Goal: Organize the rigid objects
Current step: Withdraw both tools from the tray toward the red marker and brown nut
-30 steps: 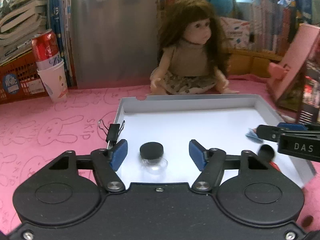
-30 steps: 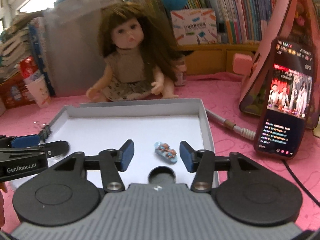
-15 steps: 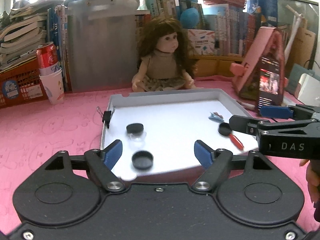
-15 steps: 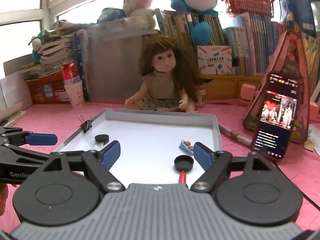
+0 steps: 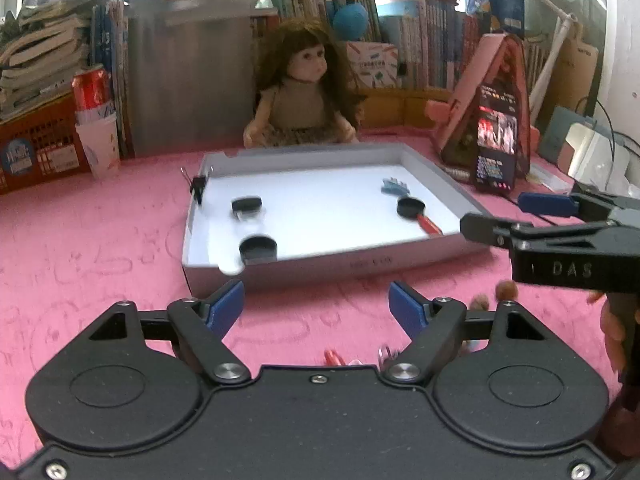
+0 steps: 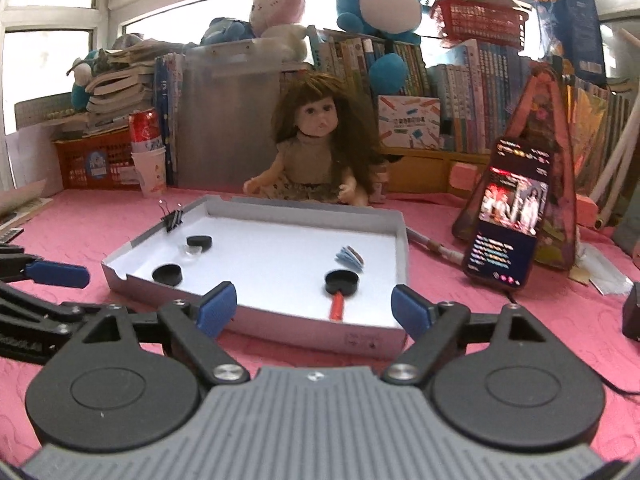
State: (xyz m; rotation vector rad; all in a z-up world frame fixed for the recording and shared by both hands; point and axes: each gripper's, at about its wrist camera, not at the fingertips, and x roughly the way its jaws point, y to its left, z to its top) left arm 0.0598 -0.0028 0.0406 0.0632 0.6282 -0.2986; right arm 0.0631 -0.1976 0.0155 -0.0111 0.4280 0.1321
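A grey-walled white tray (image 5: 360,268) (image 6: 304,332) lies on the pink mat. In it are a black-capped clear jar (image 5: 247,205) (image 6: 199,242), a black cap (image 5: 258,249) (image 6: 167,274), a black-headed red-handled piece (image 5: 416,212) (image 6: 341,285), a small blue clip (image 5: 394,188) (image 6: 350,258) and a binder clip (image 5: 198,186) (image 6: 173,220) on the left wall. My left gripper (image 5: 316,306) is open and empty in front of the tray. My right gripper (image 6: 314,306) is open and empty, at the tray's near wall.
A doll (image 5: 302,96) (image 6: 316,148) sits behind the tray. A phone (image 6: 508,216) leans on a pink stand at the right. A can in paper cups (image 5: 96,120) stands at the left. Small bits (image 5: 504,290) lie on the mat near my left gripper.
Both grippers have drawn back and up out of the tray, leaving the jar, caps and clip inside. Both stay open.
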